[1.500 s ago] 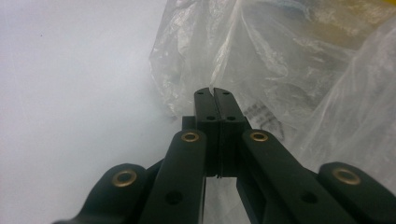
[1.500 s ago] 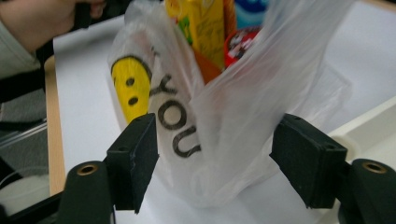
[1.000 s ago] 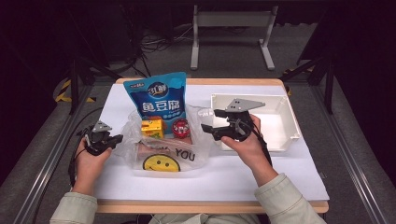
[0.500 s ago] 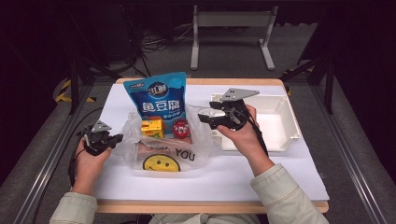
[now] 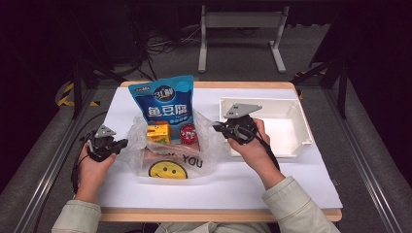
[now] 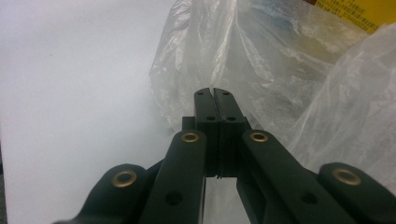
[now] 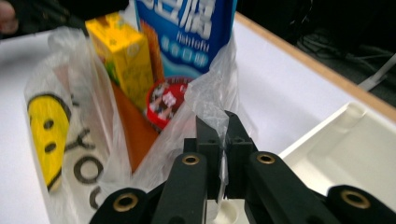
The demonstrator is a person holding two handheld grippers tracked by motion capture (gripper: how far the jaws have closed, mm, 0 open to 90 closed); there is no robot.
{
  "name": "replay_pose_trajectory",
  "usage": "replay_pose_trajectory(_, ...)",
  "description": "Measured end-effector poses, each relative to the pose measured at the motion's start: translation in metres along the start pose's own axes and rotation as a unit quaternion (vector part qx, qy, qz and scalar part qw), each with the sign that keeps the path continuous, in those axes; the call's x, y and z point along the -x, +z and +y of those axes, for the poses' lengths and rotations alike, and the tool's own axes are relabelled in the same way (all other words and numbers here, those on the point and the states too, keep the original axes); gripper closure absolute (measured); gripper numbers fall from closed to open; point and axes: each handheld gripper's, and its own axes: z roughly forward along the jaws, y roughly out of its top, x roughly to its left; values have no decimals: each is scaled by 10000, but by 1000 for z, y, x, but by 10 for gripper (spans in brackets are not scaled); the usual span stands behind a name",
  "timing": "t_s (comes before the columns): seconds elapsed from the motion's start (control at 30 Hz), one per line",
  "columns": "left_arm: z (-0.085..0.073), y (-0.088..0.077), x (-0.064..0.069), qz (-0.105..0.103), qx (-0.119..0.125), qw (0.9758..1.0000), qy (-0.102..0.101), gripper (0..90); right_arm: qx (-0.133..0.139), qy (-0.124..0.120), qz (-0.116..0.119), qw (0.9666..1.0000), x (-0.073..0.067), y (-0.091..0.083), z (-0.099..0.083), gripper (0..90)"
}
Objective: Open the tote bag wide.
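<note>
A clear plastic bag (image 5: 170, 162) printed with a yellow smiley lies on the white table cover. Inside it are a blue snack pouch (image 5: 165, 104), a yellow box (image 5: 159, 132), a red-lidded can (image 5: 187, 133) and a brown packet (image 5: 155, 154). My right gripper (image 5: 216, 127) is at the bag's right edge. Its jaws have just been closing and now pinch the bag film (image 7: 210, 100) at my right gripper (image 7: 223, 122). At the bag's left edge my left gripper (image 5: 124, 142) is shut, and the bag film (image 6: 280, 56) gathers at my left gripper (image 6: 215, 92).
A white tray (image 5: 301, 126) stands to the right of the bag, just behind my right hand, and its near corner (image 7: 355, 154) is close to the jaws. The table's wooden edge (image 5: 218, 84) runs along the back.
The right gripper's jaws went from open to shut on the bag's right edge, with the hand shifting only slightly. The left hand and gripper kept still.
</note>
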Motion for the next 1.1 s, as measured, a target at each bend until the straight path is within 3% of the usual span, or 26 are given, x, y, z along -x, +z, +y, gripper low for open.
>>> replay_pose_trajectory(0.37, 1, 1, 2, -44, 6, 10000, -4, 899, -543, 53, 241, 9982, -13, 28, -36, 879)
replay_pose_trajectory(0.6, 0, 2, 2, -93, -6, 10000, 5, 893, -787, -12, 348, 9963, -25, 43, -47, 880)
replay_pose_trajectory(0.87, 0, 5, 1, -103, -51, 9999, -25, 859, -1076, -169, 314, 9936, -35, 55, -55, 882)
replay_pose_trajectory(1.1, -1, 11, 1, -56, -227, 9997, -6, 891, -1368, -193, 315, 9899, -37, 67, -64, 883)
